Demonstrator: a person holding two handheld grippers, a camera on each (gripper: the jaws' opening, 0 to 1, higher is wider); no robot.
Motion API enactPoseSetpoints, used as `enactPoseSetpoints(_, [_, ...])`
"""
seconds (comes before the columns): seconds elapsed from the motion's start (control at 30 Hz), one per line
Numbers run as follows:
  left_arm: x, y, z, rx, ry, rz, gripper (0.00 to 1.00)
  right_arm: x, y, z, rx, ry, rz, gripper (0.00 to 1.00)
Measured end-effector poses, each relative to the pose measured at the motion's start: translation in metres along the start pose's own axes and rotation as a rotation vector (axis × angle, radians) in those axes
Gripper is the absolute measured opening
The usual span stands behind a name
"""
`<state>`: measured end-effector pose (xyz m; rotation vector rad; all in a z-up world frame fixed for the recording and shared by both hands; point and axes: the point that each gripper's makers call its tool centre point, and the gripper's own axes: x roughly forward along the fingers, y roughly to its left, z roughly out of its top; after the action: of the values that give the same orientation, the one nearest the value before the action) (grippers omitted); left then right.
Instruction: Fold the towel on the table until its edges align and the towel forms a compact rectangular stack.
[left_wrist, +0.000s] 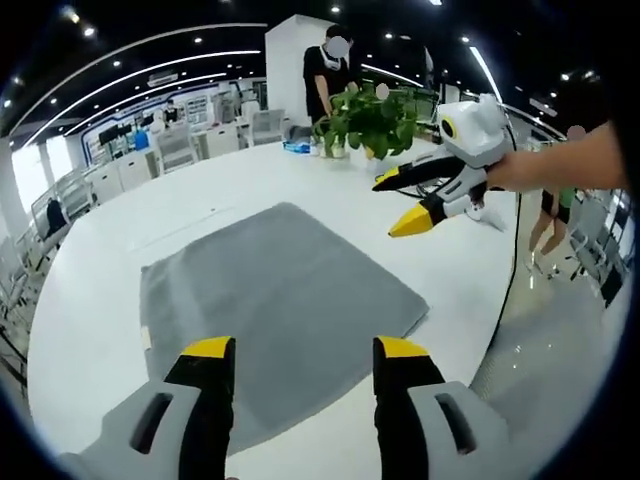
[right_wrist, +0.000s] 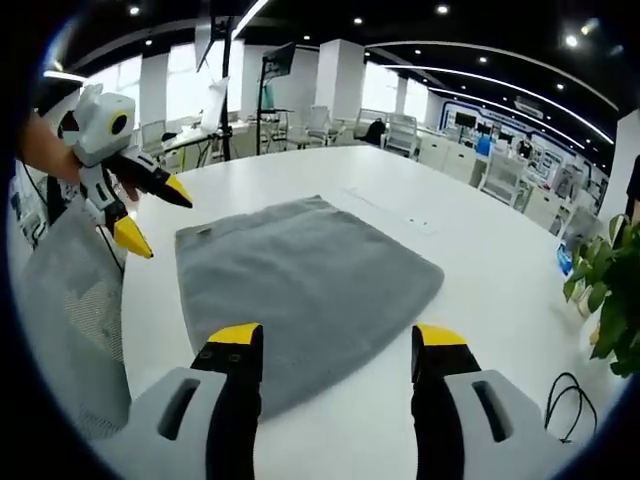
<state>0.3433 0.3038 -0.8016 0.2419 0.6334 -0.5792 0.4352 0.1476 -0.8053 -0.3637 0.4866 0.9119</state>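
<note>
A grey towel (left_wrist: 285, 300) lies spread flat on the white table (left_wrist: 120, 250), with no fold in it. In the left gripper view my left gripper (left_wrist: 305, 350) hovers open above the towel's near edge, its yellow tips wide apart and holding nothing. My right gripper (left_wrist: 396, 204) comes in from the upper right, open, above the table just past the towel's far right corner. In the right gripper view the towel (right_wrist: 300, 275) lies ahead of my open right gripper (right_wrist: 338, 338). There my left gripper (right_wrist: 158, 222) hangs open over the table's left edge beside the towel.
A potted plant (left_wrist: 370, 120) stands on the far side of the table, seen again as the plant (right_wrist: 610, 300) at the right. A person (left_wrist: 330, 70) stands behind it. A mesh chair (right_wrist: 60, 300) sits by the table edge, and a black cable (right_wrist: 570, 390) lies near the plant.
</note>
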Motion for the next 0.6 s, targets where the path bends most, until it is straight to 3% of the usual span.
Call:
enactPoseSetpoints(0.17, [0.003,-0.018,0.011,-0.017,-0.007,-0.008,0.58,-0.005,-0.007,0.009,-0.028,-0.029,0.014,0.57])
enactPoseSetpoints(0.4, [0.009,-0.039,0.036,0.030,-0.042,-0.017,0.58,-0.013,-0.029,0.016,-0.043,-0.062,-0.020,0.53])
enactPoseSetpoints(0.6, [0.016,-0.055,0.059,0.060,-0.073,-0.035,0.58,-0.017,-0.041,0.037,-0.057,-0.108,-0.026,0.55])
